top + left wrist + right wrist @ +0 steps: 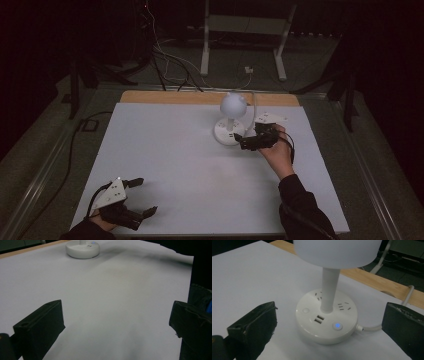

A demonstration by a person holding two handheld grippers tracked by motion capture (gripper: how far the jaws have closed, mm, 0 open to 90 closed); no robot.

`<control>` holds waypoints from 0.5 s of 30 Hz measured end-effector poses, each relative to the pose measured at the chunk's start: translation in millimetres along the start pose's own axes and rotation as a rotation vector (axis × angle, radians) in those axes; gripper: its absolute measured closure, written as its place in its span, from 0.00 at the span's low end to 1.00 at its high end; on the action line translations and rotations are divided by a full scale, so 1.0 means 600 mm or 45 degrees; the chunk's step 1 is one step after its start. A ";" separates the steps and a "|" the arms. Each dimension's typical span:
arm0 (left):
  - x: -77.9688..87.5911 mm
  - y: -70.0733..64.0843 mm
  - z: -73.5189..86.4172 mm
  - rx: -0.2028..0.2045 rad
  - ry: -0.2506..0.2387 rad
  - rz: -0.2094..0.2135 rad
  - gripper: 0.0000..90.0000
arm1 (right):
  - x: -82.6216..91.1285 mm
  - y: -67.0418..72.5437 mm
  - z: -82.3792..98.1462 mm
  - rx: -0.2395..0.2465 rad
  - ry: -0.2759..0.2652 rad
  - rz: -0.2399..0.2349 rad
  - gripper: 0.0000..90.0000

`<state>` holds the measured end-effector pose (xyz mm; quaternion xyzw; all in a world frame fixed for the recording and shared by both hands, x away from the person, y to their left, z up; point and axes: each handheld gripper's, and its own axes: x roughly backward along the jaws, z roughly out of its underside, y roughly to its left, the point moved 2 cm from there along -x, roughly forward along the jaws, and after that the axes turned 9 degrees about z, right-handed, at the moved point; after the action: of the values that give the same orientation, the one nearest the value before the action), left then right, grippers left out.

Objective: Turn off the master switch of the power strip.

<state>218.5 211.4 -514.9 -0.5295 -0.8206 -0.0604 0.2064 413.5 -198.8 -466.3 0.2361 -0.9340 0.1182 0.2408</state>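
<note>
Both my grippers have jaws apart, holding nothing. Lamp (327,315) stands just ahead of my right gripper (250,142), between its jaws. It looks stiff, smooth, top-heavy; I judge the thin stem (329,290) is best to grasp. Left gripper (142,197) rests far from it.

The left gripper (141,197) sits low with jaws spread wide, while the right gripper (239,141) reaches forward, jaws apart.
</note>
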 end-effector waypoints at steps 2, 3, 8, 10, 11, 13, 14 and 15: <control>0.000 0.000 0.000 0.000 -0.001 0.001 0.00 | -0.008 -0.001 0.000 -0.008 -0.001 0.034 0.00; 0.000 0.000 0.000 0.000 -0.001 0.001 0.00 | -0.012 -0.001 0.001 -0.017 0.003 0.044 0.00; 0.000 0.000 0.000 0.000 -0.001 0.001 0.00 | -0.027 -0.002 0.005 -0.041 -0.001 0.048 0.00; 0.000 0.000 0.000 0.000 0.000 0.000 0.00 | -0.032 -0.003 0.007 -0.052 0.000 0.044 0.00; 0.000 0.000 0.000 0.000 0.000 0.000 0.00 | -0.032 -0.003 0.007 -0.052 0.000 0.044 0.00; 0.001 0.000 0.000 0.002 -0.003 0.002 0.00 | -0.040 -0.002 0.009 -0.055 0.008 0.055 0.00; 0.001 0.000 0.000 0.003 -0.002 0.003 0.00 | -0.042 -0.001 0.010 -0.055 0.011 0.059 0.00; 0.001 0.000 0.000 0.002 -0.002 0.002 0.00 | -0.044 -0.001 0.010 -0.059 0.009 0.066 0.00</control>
<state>218.4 211.8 -514.9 -0.5301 -0.8204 -0.0592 0.2061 431.8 -191.1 -485.1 0.2058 -0.9414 0.1037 0.2461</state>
